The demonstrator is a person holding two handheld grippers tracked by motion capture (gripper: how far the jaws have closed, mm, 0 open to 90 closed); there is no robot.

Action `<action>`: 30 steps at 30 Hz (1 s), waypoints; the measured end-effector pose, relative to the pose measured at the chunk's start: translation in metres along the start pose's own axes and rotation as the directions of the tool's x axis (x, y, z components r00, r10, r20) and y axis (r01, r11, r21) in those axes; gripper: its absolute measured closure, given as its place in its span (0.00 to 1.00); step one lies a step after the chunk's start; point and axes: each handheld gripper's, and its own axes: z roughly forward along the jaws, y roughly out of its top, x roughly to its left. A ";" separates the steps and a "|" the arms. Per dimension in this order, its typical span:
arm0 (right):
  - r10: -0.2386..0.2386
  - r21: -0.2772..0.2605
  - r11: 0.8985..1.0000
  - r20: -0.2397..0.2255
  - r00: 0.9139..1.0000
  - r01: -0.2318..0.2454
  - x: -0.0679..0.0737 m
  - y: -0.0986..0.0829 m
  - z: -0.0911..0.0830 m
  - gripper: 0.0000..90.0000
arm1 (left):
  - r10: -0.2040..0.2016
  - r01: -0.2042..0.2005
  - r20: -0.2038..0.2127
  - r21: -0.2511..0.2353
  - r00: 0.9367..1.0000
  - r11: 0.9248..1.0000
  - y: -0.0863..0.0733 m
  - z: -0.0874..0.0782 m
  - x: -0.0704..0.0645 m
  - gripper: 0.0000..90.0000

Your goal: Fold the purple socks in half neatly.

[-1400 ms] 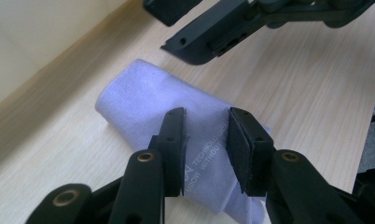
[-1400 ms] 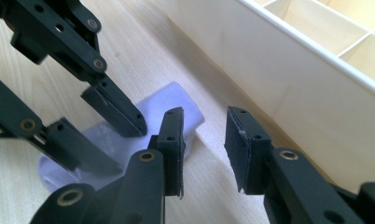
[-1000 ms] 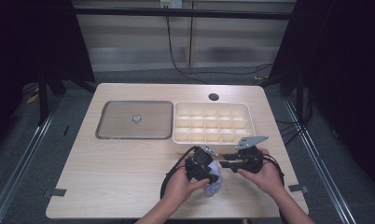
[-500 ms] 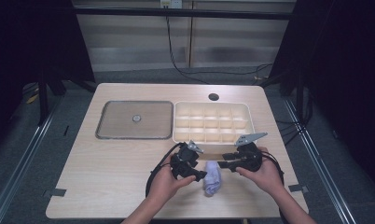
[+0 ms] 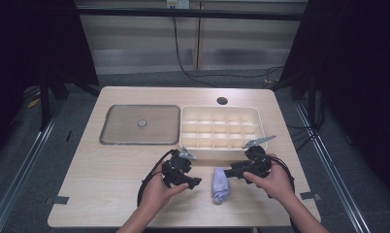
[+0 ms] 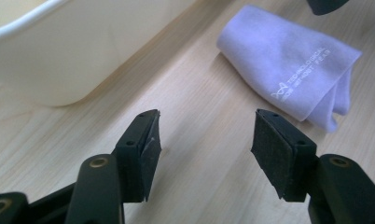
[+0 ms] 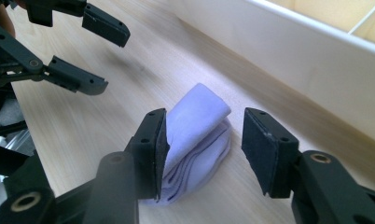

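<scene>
The folded lilac cloth [image 5: 221, 183] lay on the table just in front of the compartment box [image 5: 221, 127]. The left gripper [image 5: 195, 183] had let go and backed off, jaws wide; the right gripper [image 5: 229, 173] straddled it, jaws wide, likely taking over.

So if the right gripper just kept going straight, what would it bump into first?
Most likely the folded lilac cloth. The right gripper has its open jaws pointing at it, one on each side, with bare wooden table beyond. How close it is, I can't tell.
</scene>
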 end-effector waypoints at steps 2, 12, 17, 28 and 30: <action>0.034 0.012 0.999 0.007 0.999 -0.034 0.000 0.000 0.001 0.55 | -0.005 0.005 -0.005 -0.005 1.000 1.000 -0.005 -0.001 0.004 0.44; 0.152 0.070 0.986 -0.008 0.988 -0.151 -0.005 -0.003 0.005 0.53 | -0.033 0.032 -0.044 -0.018 0.998 0.999 -0.026 -0.008 0.023 0.42; 0.189 0.084 0.979 -0.014 0.982 -0.188 -0.006 -0.002 0.007 0.50 | -0.039 0.038 -0.063 -0.025 0.997 0.999 -0.034 -0.011 0.030 0.41; 0.253 0.131 0.959 -0.008 0.967 -0.250 -0.008 -0.002 0.010 0.48 | -0.045 0.039 -0.093 -0.062 0.995 0.997 -0.046 -0.013 0.037 0.37; 0.263 0.142 0.955 -0.001 0.965 -0.261 -0.008 -0.002 0.011 0.48 | -0.036 0.028 -0.102 -0.073 0.994 0.997 -0.047 -0.014 0.037 0.36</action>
